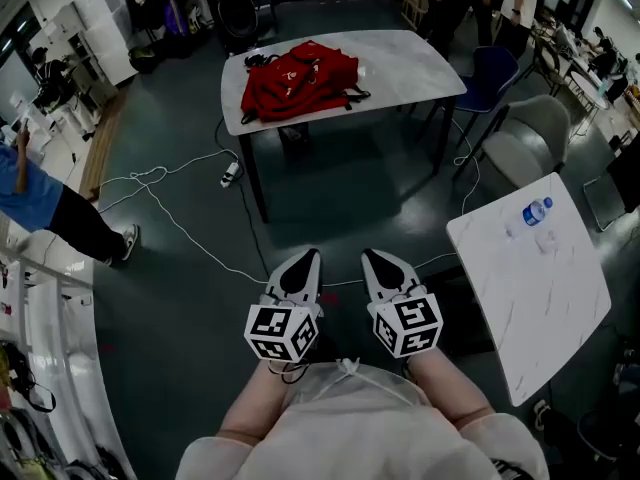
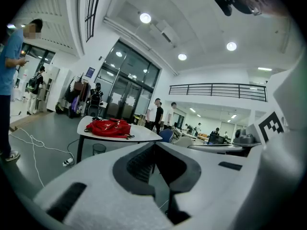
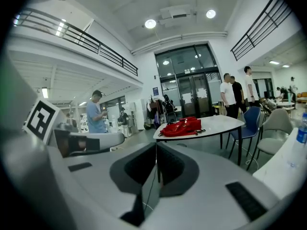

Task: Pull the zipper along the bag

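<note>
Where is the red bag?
The red bag lies on the pale table at the top centre of the head view, left of a blue chair.

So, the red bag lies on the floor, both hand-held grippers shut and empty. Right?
No: the head view shows the red bag on the white table, not the floor. The left hand-held gripper and right hand-held gripper are shut and empty.

Open-plan office-lab hall: mezzanine railing (image 2: 216, 87), glass entrance doors (image 3: 187, 92), work tables (image 1: 405, 63), loose floor cables (image 1: 172, 203).
</note>
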Available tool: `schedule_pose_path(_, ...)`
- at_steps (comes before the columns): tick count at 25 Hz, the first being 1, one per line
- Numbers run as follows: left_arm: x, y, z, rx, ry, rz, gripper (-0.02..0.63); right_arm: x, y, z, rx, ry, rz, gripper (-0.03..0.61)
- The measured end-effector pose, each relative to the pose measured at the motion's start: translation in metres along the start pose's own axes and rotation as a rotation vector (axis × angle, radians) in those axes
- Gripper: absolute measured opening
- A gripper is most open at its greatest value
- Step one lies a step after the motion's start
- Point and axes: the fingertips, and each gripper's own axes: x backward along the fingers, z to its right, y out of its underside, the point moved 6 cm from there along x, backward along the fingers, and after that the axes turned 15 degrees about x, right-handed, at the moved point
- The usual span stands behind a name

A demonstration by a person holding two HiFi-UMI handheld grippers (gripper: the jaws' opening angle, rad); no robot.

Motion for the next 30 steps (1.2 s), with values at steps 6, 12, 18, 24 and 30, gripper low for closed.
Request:
schedule_pose_path(6, -0.067, -0.076, -0.074, -0.012, 0.043, 0.001, 0.02, -0.109, -0.04, 0.017, -0.001, 0.039, 0.006, 0.028)
schedule_pose_path(12, -0.104, -0.121, -0.14, 0.003, 0.035, -0.014, 0.02, -0.196, -0.063, 0.02, -0.018, 0.037, -0.011, 0.028)
schedule_pose_path(18, -0.135, -0.137, -0.187, 0.049, 0.004, -0.042, 0.02, -0.256, -0.076, 0.029, -0.017, 0.022, -0.029, 0.028)
schedule_pose_path(24, -0.19, -0.152, -0.202, 0.042, -0.006, -0.054, 0.02, -0.306, -0.085, 0.074, -0.02, 0.015, -0.017, 0.028)
schedule_pose_path(30, -0.271, -0.169, -0.218, 0.055, -0.055, -0.051, 0.02, -0.37, -0.082, 0.136, -0.032, -0.029, -0.022, 0.028)
